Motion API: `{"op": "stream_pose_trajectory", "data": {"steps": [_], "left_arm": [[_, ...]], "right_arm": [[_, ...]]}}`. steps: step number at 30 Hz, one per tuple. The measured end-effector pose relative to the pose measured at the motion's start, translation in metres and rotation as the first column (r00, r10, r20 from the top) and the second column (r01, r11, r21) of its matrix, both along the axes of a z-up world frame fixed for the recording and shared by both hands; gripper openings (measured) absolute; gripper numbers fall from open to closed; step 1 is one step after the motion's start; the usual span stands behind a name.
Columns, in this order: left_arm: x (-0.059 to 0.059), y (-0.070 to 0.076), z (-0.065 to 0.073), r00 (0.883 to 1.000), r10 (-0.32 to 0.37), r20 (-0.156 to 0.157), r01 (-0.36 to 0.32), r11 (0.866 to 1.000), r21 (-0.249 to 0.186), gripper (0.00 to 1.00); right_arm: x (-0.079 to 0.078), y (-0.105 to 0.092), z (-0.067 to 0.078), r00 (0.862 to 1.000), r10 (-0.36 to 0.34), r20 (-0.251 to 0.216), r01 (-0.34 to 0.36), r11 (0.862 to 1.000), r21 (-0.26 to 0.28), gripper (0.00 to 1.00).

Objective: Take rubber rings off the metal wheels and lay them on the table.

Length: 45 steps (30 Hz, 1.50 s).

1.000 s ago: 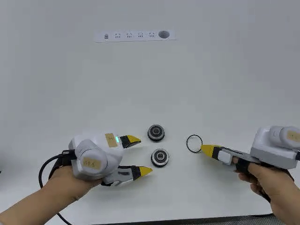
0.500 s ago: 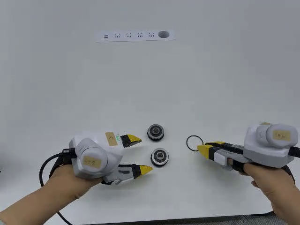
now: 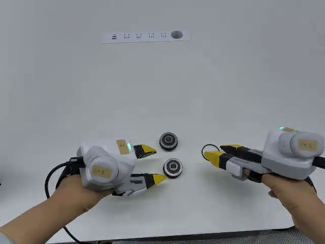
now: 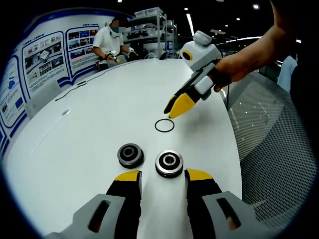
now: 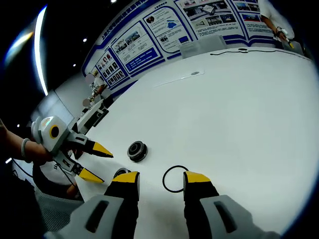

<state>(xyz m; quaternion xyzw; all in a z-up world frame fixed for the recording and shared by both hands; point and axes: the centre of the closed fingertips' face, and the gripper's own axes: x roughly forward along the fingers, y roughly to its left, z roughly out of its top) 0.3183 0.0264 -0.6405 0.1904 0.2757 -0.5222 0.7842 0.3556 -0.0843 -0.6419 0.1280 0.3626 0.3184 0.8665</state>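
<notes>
White bench [image 3: 244, 91] carries two metal wheels and one loose black rubber ring [image 4: 156, 126]. The ring lies flat on the bench, to the right of the wheels and apart from them. The farther wheel [image 3: 169, 142] has a dark outer band, while the nearer wheel [image 3: 173, 167] shows a pale, silvery rim.

The left tool [image 3: 155, 163] is held low over the bench just beside the wheels, with its two yellow-tipped jaws spread apart and nothing between them. In the left gripper view the silvery wheel sits just in front of the right jaw tip and the dark one just in front of the left tip.

The right tool [image 3: 222, 152] also has its jaws apart and grips nothing. Its tips point at the ring; in the right gripper view the ring lies just ahead, between the two tips. I cannot tell if a tip touches it.

A white power strip [image 3: 146, 36] lies at the far side of the bench.
</notes>
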Motion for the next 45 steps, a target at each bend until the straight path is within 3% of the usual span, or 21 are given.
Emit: {"op": "stream_pose_trajectory", "data": {"steps": [8,26,38,45], "left_arm": [[-0.001,-0.011,-0.001,1.0,-0.027,0.002,0.027,1.0,0.003,0.25],[-0.002,-0.028,-0.006,0.997,-0.077,0.007,0.076,0.996,0.038,0.18],[-0.001,-0.032,-0.011,0.995,-0.096,-0.006,0.096,0.994,0.058,0.16],[0.0,-0.032,-0.012,0.994,-0.104,-0.016,0.104,0.993,0.062,0.15]], "right_arm": [[-0.008,0.011,-0.002,0.999,0.038,-0.011,-0.038,0.999,0.017,0.36],[-0.017,0.026,-0.004,0.997,0.065,-0.031,-0.064,0.997,0.044,0.34],[-0.021,0.029,-0.006,0.997,0.064,-0.046,-0.061,0.996,0.067,0.33],[-0.025,0.039,-0.009,0.993,0.088,-0.082,-0.079,0.992,0.103,0.33]]}}
